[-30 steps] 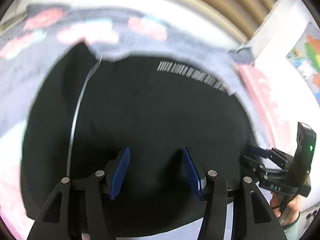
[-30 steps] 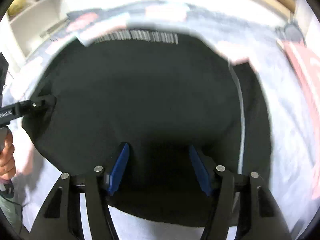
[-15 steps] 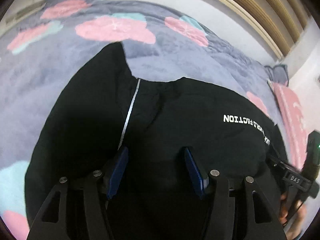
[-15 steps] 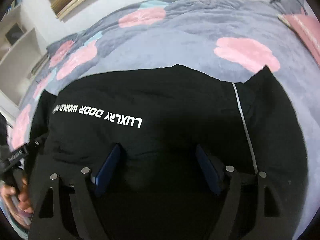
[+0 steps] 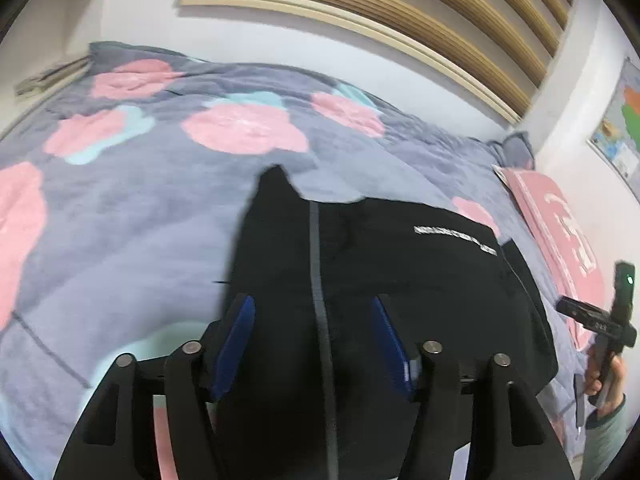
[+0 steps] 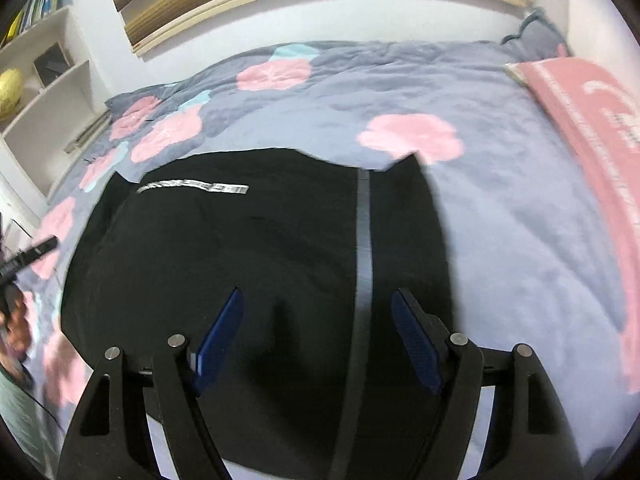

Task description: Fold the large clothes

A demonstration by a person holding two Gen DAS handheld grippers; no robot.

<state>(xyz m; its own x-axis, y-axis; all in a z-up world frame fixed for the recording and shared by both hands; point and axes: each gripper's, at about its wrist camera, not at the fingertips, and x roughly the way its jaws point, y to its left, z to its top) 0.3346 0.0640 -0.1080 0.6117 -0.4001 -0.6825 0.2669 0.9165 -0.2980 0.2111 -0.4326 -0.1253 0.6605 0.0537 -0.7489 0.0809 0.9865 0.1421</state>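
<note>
A large black garment with white lettering and a grey stripe lies spread flat on the bed; it also shows in the right wrist view. My left gripper is open above its left part, straddling the stripe, holding nothing. My right gripper is open above its right part, beside the grey stripe, holding nothing. The right gripper shows at the right edge of the left wrist view, and the left gripper at the left edge of the right wrist view.
The bed has a grey-blue blanket with pink flowers. A pink pillow lies at the right end. White shelves stand at the left. A wall with wooden slats is behind the bed.
Both grippers have pulled back and lifted away from the garment; the views now take in more of the bed and wall. The garment lies lower in both views. Jaws stay open.
</note>
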